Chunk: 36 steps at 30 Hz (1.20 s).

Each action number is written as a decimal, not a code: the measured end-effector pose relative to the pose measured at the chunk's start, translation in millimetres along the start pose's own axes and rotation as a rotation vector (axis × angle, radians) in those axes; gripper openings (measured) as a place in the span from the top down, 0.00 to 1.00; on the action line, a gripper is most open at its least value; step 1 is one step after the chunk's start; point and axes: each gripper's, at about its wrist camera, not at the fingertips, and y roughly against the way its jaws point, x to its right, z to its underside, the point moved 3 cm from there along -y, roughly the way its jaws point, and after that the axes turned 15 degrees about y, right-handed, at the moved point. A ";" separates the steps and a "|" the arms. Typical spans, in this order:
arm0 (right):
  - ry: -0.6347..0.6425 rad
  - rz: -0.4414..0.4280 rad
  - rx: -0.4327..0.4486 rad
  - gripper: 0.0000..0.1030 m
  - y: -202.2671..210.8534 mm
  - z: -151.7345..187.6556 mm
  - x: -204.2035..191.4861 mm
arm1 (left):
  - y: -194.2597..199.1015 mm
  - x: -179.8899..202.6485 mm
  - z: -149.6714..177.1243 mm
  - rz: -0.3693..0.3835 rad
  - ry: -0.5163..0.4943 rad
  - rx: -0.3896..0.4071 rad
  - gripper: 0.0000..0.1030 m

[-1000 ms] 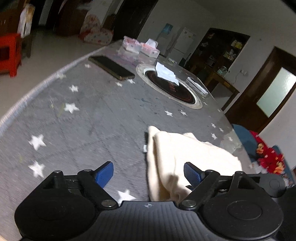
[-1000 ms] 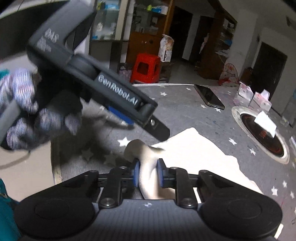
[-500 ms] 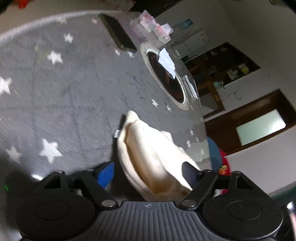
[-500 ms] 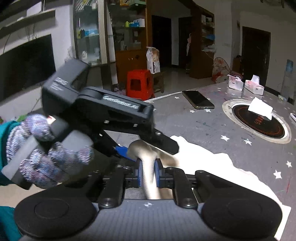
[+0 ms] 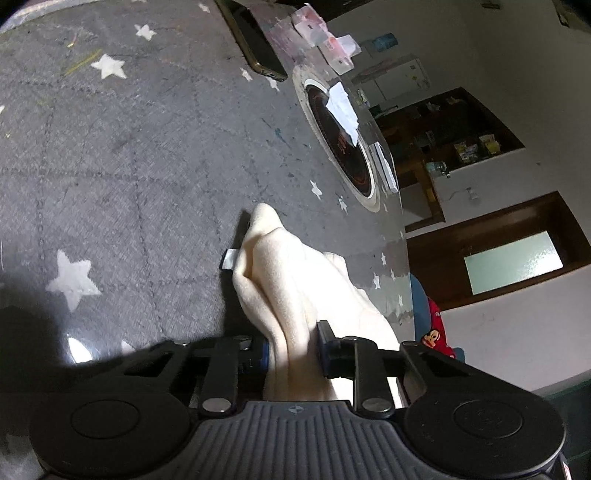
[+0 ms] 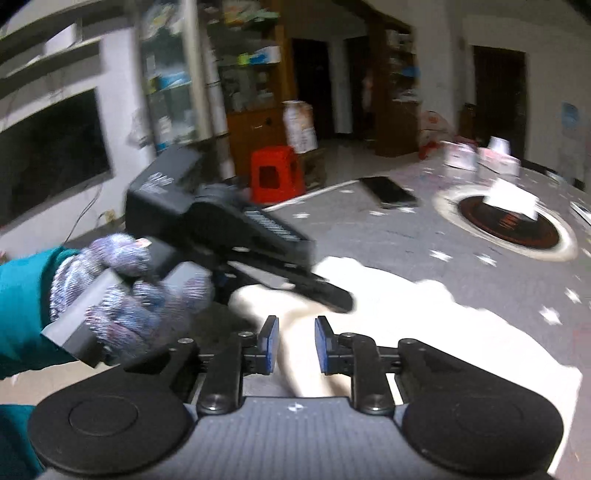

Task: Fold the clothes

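Observation:
A cream cloth (image 5: 295, 280) lies bunched on the grey star-patterned table (image 5: 129, 155). My left gripper (image 5: 291, 350) is shut on a thick fold of it, with a small white tag (image 5: 229, 258) at the cloth's left edge. In the right wrist view the same cloth (image 6: 424, 325) spreads to the right. My right gripper (image 6: 295, 345) has its pads parted around a strip of cloth and looks open. The left gripper's body (image 6: 221, 229), held by a gloved hand (image 6: 125, 295), sits just above and left of it.
A black phone (image 5: 255, 40) lies far on the table, with tissue packs (image 5: 321, 33) behind it. A round inset burner (image 5: 340, 136) with white paper on it is at the far right. A red stool (image 6: 277, 177) stands on the floor beyond the table edge.
My left gripper has closed from wide open onto the cloth fold. My right gripper's pads have parted from their tight grip on the cloth.

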 end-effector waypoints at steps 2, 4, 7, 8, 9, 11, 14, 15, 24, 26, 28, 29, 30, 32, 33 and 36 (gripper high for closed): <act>-0.053 0.065 -0.013 0.72 8.7 11.7 17.2 | -0.2 2.1 1.4 -0.006 -0.023 0.004 0.76; -0.125 0.146 -0.037 0.72 15.7 27.1 40.7 | -0.1 3.6 3.3 -0.009 -0.048 0.009 0.76; -0.227 0.265 -0.067 0.71 27.5 49.0 74.2 | -0.5 5.4 5.2 -0.016 -0.078 0.014 0.74; -0.256 0.311 -0.076 0.71 31.7 56.9 85.6 | -0.7 6.0 5.8 -0.018 -0.088 0.015 0.74; -0.284 0.339 -0.080 0.71 34.2 63.3 96.3 | -0.7 6.9 6.2 -0.022 -0.098 0.015 0.74; -0.336 0.375 -0.079 0.71 37.2 74.1 115.4 | -0.7 8.9 7.5 -0.030 -0.122 0.014 0.73; -0.388 0.386 -0.076 0.70 34.3 82.2 132.6 | -1.3 12.1 9.5 -0.043 -0.161 0.013 0.73; -0.399 0.388 -0.075 0.67 31.6 83.9 136.2 | -1.7 12.8 9.6 -0.047 -0.168 0.012 0.73; -0.443 0.346 -0.051 0.84 20.9 89.8 135.0 | -3.5 23.4 17.7 -0.102 -0.290 0.041 0.77; -0.443 0.342 -0.040 0.88 23.3 88.4 132.6 | -2.9 27.3 20.4 -0.120 -0.321 0.055 0.81; -0.447 0.346 -0.018 0.89 28.8 86.2 130.8 | -0.5 33.3 22.1 -0.120 -0.344 0.065 0.83; -0.446 0.350 -0.004 0.89 32.9 84.1 130.0 | 1.2 37.3 22.6 -0.114 -0.356 0.071 0.83; -0.443 0.355 0.009 0.89 37.2 81.6 129.2 | 2.2 42.6 23.3 -0.106 -0.372 0.074 0.84; -0.433 0.366 0.034 0.90 46.2 76.0 127.5 | 3.5 54.2 25.2 -0.089 -0.407 0.078 0.84; -0.425 0.372 0.046 0.90 51.1 72.6 126.5 | 2.5 60.3 27.0 -0.084 -0.425 0.076 0.85; -0.395 0.402 0.076 0.90 68.1 62.2 125.0 | -3.6 80.7 33.2 -0.068 -0.477 0.068 0.85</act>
